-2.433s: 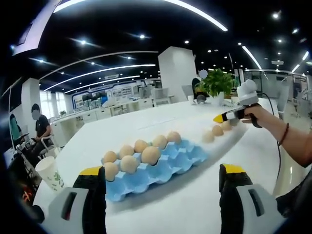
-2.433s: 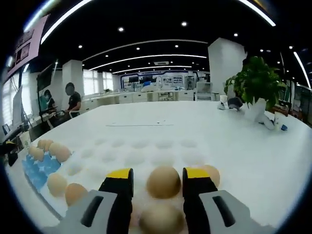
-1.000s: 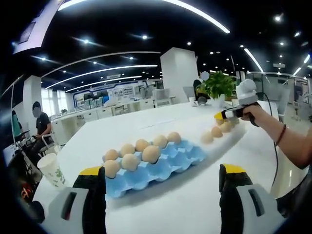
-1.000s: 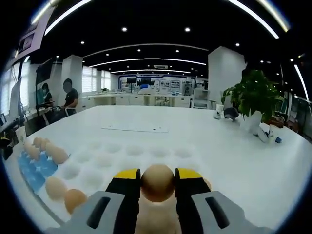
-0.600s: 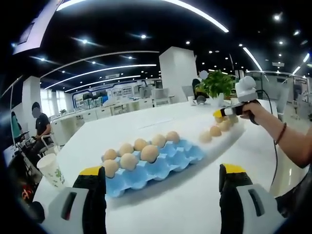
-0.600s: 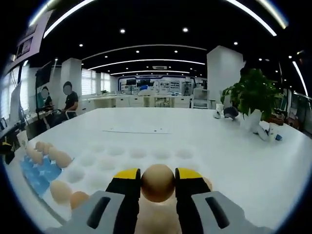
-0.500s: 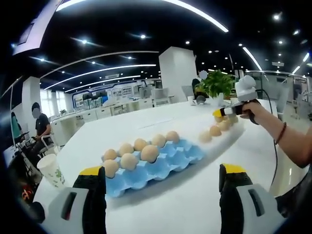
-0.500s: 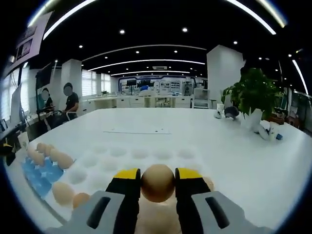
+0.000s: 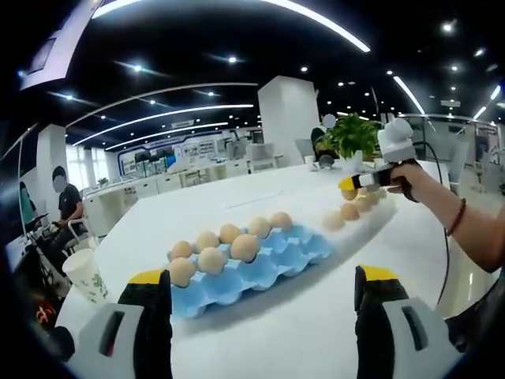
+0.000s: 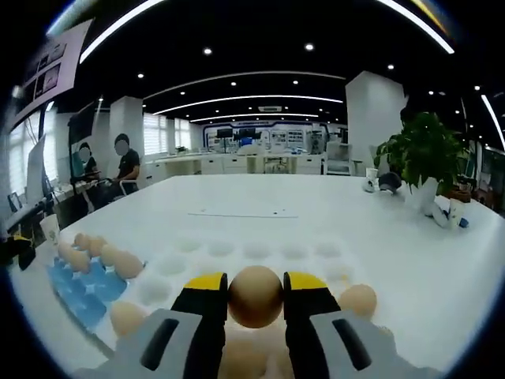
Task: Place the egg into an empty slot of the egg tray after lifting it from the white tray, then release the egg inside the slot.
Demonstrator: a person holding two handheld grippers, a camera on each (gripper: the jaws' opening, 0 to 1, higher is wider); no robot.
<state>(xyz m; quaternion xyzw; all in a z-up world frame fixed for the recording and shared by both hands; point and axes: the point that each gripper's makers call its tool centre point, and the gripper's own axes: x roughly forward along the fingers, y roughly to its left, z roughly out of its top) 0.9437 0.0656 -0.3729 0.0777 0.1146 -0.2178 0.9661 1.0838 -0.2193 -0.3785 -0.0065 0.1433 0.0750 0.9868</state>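
Tan egg [image 10: 256,296] clamped upright, long axis vertical, in right gripper [image 10: 256,298].

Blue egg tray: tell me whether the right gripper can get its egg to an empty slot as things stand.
Probably yes. The right gripper is shut on the egg, and nothing stands between it and the blue egg tray, whose near slots are empty.

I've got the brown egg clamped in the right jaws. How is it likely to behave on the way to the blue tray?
The smooth brown egg is pinched only at its sides, so it may slip. Its thin shell probably cracks under more squeeze. Being rounded, it would likely roll if dropped on the white table.
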